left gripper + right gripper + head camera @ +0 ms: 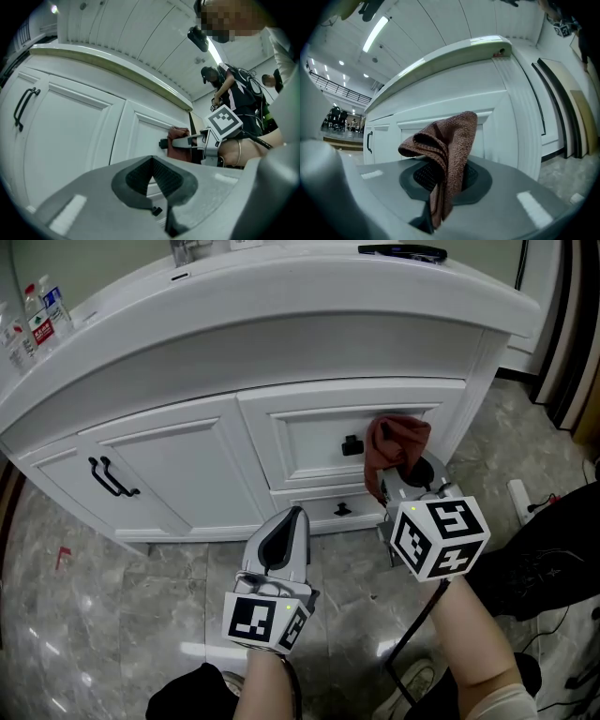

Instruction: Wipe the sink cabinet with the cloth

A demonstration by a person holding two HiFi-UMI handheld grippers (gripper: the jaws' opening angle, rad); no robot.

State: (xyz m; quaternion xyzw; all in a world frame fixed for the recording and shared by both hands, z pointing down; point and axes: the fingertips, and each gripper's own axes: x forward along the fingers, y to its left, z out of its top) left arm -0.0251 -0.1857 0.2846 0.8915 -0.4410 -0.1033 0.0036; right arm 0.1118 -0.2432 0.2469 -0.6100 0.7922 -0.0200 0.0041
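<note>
The white sink cabinet (178, 451) fills the upper half of the head view, with doors at left and drawers at centre. A reddish-brown cloth (396, 443) is pinched in my right gripper (405, 472), which is shut on it and holds it against the upper drawer front (309, 442), just right of the black drawer knob (351, 445). In the right gripper view the cloth (443, 152) sticks up folded from between the jaws. My left gripper (284, 531) is shut and empty, low in front of the lower drawer; in its own view it (153, 180) points at the cabinet.
A black double handle (112, 478) sits on the left door. A small black knob (341, 509) marks the lower drawer. Bottles (45, 315) stand on the countertop at far left. Grey marble floor (84, 596) lies below. Cables (553, 634) run across the floor at right.
</note>
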